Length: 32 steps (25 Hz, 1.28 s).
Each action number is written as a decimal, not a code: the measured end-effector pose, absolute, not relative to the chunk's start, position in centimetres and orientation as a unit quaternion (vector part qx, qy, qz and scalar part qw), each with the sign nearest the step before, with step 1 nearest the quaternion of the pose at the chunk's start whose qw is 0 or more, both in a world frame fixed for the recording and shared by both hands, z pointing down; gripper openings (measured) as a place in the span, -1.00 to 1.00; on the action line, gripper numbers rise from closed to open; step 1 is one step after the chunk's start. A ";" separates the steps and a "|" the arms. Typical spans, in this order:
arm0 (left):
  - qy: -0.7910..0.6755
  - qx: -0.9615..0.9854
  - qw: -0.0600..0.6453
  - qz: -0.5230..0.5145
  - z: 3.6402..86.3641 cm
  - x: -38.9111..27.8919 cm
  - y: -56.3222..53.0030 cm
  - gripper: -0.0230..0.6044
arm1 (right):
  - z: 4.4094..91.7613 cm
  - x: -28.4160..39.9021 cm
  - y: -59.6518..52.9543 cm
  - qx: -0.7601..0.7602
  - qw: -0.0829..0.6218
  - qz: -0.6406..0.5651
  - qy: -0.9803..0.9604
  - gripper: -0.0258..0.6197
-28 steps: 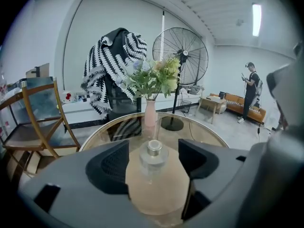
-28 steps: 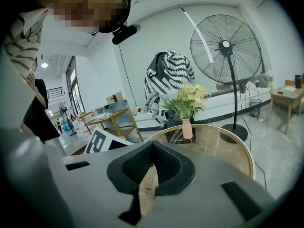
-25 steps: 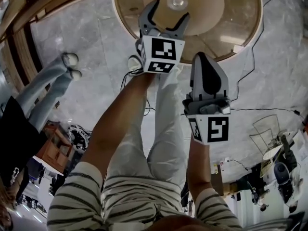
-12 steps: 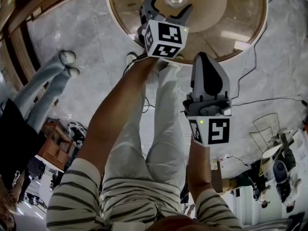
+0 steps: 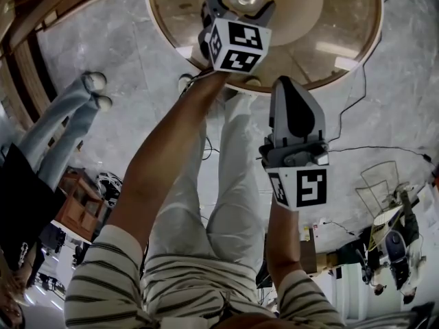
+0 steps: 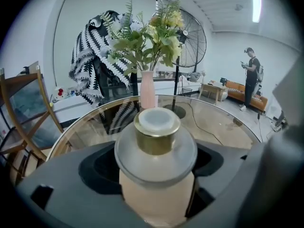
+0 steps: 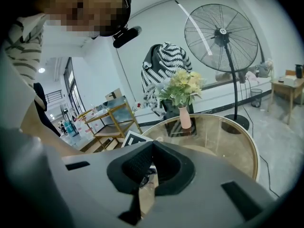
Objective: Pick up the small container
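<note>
- Presently, the small container [image 6: 156, 175] stands upright on the round glass table [image 5: 329, 12], toward the side nearest the person.
- It is a squat bottle with a frosted shoulder, a gold collar [image 6: 156, 140] and a pale cap [image 6: 156, 119]. Its body is peach-coloured, either from the contents or from the glass itself.
- Left gripper [image 5: 245, 0]: its jaws have just been opening and now stand spread wide. The container sits between them, with a dark gap showing on each side. The pads are not on it, so no grasp is made yet.
- Right gripper [image 5: 288, 81]: its jaws are pressed together with nothing between them. It is held back at the near edge of the table and takes no part.
- A pink vase of flowers [image 6: 147, 91] stands further back on the table, well apart from the container.
- Handling, as judged: the container looks like glass, so it is rigid, smooth and breakable. It is probably light to moderate in weight if filled. The frosted finish may offer slightly more grip than clear glass.
- Point of hold, as judged: the straight body below the shoulder, squarely across its width. The collar and cap are narrower and may be loose, so they are less suitable.
- Risk, as judged: uneven contact from one jaw could push the bottle across the slick table or tip it. A hard squeeze on the curved shoulder could make it slip out.
- Step in hand: closing on the container. The lift is not yet begun.
</note>
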<state>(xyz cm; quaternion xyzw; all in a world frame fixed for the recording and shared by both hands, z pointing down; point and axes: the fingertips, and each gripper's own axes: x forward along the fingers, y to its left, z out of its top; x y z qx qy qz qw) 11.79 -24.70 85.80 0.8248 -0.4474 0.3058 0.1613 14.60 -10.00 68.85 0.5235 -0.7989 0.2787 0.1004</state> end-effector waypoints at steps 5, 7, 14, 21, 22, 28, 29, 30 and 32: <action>-0.453 0.823 0.156 0.306 86.4 11.9 -25.1 0.25 | 69.2 15.1 -9.8 0.523 0.102 0.282 -0.798 -0.90; -0.452 0.825 0.149 0.304 86.4 12.1 -25.1 0.10 | 69.4 15.5 -9.6 0.525 0.097 0.290 -0.794 -0.90; -0.451 0.822 0.162 0.306 86.2 11.8 -24.9 0.12 | 69.3 15.9 -9.4 0.526 0.096 0.289 -0.794 -0.90; -0.460 0.819 0.179 0.292 83.9 11.1 -23.8 0.12 | 67.1 15.6 -9.6 0.525 0.093 0.272 -0.801 -0.90; -0.462 0.819 0.180 0.288 83.2 10.9 -23.6 0.12 | 66.6 15.6 -9.5 0.525 0.092 0.269 -0.802 -0.90; -0.458 0.826 0.189 0.270 77.6 9.9 -21.6 0.11 | 62.4 14.7 -9.1 0.526 0.087 0.255 -0.806 -0.90; -0.460 0.827 0.187 0.265 76.5 9.6 -21.6 0.11 | 61.7 14.5 -9.4 0.527 0.085 0.250 -0.808 -0.90; -0.462 0.828 0.184 0.260 75.5 9.3 -21.6 0.11 | 60.9 14.2 -9.7 0.527 0.081 0.246 -0.809 -0.90; -0.462 0.829 0.181 0.258 73.3 8.6 -20.9 0.11 | 58.9 13.6 -9.7 0.528 0.076 0.239 -0.811 -0.90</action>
